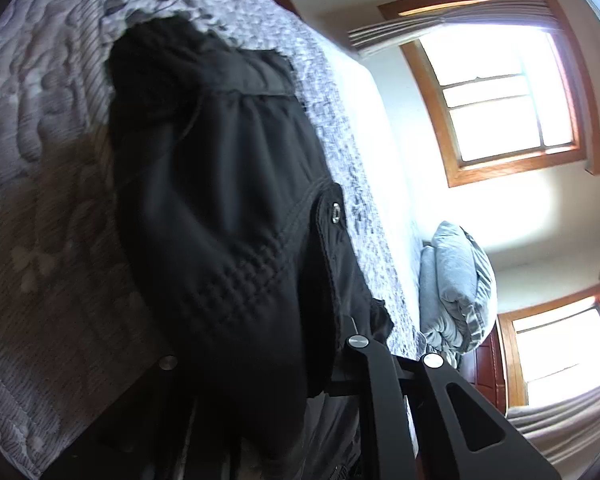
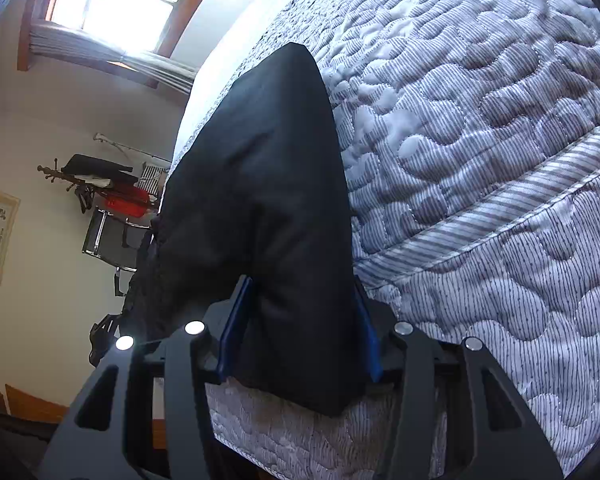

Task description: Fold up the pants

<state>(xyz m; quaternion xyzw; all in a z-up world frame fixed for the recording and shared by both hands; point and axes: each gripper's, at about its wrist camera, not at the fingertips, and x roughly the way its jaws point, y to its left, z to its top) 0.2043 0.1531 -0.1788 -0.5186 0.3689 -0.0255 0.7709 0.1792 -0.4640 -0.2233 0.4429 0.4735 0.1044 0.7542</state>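
Right tongs [image 2: 300, 332] pinched a thick fold of black pants [image 2: 260, 200] at the quilted mattress [image 2: 480, 140] edge. Left tongs [image 1: 260, 364] smothered in the waistband [image 1: 228, 216]; grip impossible to tell. Open mattress lay beyond.

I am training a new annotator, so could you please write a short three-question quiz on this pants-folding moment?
1. True or false: the right gripper is shut on the black pants.
2. What do the pants lie against? A) quilted mattress B) wooden table C) carpet
3. Fill in: on the pants' waistband, the left wrist view shows a metal ____.

Key: 1 true; 2 A; 3 snap button. The left gripper also appears to be shut on the pants.
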